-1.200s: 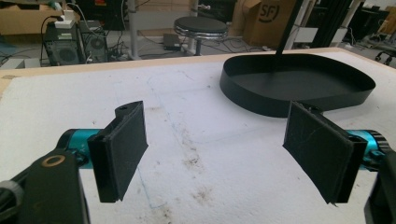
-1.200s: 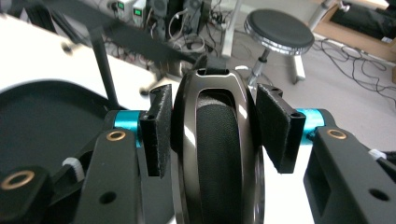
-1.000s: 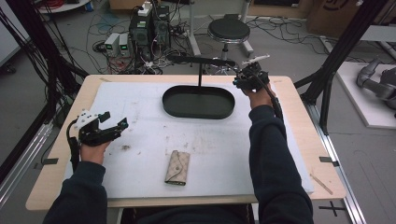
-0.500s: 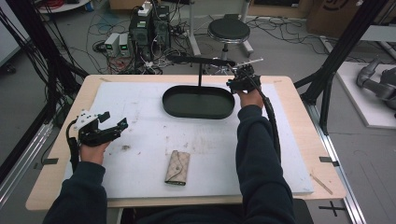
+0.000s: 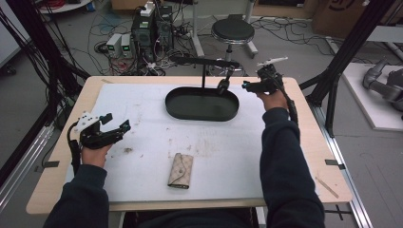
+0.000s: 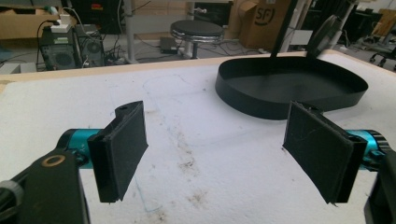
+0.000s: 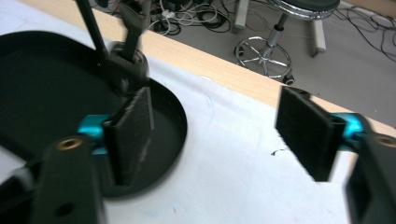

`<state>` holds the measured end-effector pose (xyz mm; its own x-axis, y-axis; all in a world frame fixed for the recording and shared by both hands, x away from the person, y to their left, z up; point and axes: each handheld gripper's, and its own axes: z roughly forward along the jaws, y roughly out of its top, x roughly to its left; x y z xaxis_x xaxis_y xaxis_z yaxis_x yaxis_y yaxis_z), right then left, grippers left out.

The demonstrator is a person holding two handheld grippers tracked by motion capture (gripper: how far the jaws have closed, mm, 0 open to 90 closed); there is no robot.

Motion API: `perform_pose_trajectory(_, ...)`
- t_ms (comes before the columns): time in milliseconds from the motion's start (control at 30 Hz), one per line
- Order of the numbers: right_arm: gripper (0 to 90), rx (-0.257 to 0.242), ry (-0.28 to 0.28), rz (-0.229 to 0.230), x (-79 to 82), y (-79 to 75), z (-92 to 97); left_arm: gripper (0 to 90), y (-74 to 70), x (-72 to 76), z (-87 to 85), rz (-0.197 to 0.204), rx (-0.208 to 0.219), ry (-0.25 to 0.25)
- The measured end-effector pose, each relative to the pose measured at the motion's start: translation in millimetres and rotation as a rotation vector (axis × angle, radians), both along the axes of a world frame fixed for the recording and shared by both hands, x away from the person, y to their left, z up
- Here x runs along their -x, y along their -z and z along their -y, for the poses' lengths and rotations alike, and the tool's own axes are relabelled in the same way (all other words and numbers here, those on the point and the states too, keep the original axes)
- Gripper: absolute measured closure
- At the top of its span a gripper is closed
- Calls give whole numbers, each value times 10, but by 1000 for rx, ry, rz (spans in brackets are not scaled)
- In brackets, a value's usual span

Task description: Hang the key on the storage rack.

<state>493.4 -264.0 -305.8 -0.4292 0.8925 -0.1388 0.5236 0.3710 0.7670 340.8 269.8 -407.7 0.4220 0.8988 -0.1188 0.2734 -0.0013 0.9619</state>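
- Nearest the person, a small beige wallet (image 5: 180, 170) lies flat on the white mat (image 5: 142, 156), close to the front edge of the table (image 5: 304, 95) and between the two forearms, touching neither.
- Just left of it and a little farther out, the left gripper (image 5: 116, 124) is held above the mat in the person's left hand (image 5: 93, 153), its jaws spread wide with nothing between them.
- From the left gripper view, the left gripper's two black pads (image 6: 126, 149) stand well apart over the stained mat, and the black tray (image 6: 292, 88) lies ahead and to the right.
- Beyond the wallet, the mat carries brown smudges (image 5: 199, 147) around its middle.
- Farther back, the oval black tray (image 5: 202, 104) sits on the mat near the far edge, with a thin black stand (image 5: 204, 71) rising from its rear and a crossbar on top.
- A small dark object (image 5: 223, 85) hangs from that crossbar over the tray's right end; what it is cannot be told.
- At the far right, the right gripper (image 5: 247, 85) is held just beside the tray's right end, jaws open and empty.
- From the right gripper view, the right gripper's left pad (image 7: 133, 130) hangs over the tray's rim (image 7: 180, 126) and the other over bare mat; the picture is blurred.
- Behind the table stand a round stool (image 5: 233, 31) and cabled electronic boxes (image 5: 152, 31) on the floor.
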Motion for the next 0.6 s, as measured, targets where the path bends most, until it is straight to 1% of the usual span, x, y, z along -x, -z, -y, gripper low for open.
perform_pose_trajectory(33,244,-10,-18,-1,52,-23,65,210,-4,-3,0,-3,10,4)
perform_pose_trajectory(67,244,-2,-44,13,117,-37,128,203,-10,-7,-2,-6,17,9)
perform_pose_trajectory(100,245,27,-63,44,193,-37,188,194,-17,-8,-2,-5,21,13)
perform_pose_trajectory(133,243,53,-76,48,258,-36,256,194,-25,-10,-5,2,16,17)
perform_pose_trajectory(167,229,52,-73,37,319,-31,321,189,-29,-11,-4,9,12,19)
perform_pose_trajectory(233,215,16,-70,44,441,-7,445,181,-34,-9,-5,14,9,16)
perform_pose_trajectory(267,207,-17,-72,45,531,21,518,181,-34,-9,-6,14,11,18)
perform_pose_trajectory(300,205,-32,-61,47,601,49,563,181,-35,-7,-6,17,9,15)
perform_pose_trajectory(333,202,-59,-56,60,676,87,597,181,-36,-9,-8,18,8,17)
perform_pose_trajectory(367,202,-73,-47,47,720,112,612,181,-36,-11,-5,17,10,18)
perform_pose_trajectory(400,202,-88,-36,60,789,158,621,181,-35,-13,-5,16,11,21)
perform_pose_trajectory(433,201,-101,-52,72,868,220,618,181,-34,-15,-1,14,10,21)
perform_pose_trajectory(467,198,-108,-64,78,908,261,608,181,-32,-15,4,11,5,24)
perform_pose_trajectory(533,195,-90,-79,85,991,367,556,182,-35,-11,13,13,2,25)
perform_pose_trajectory(600,195,-79,-85,96,1044,434,514,182,-40,-4,16,14,0,27)
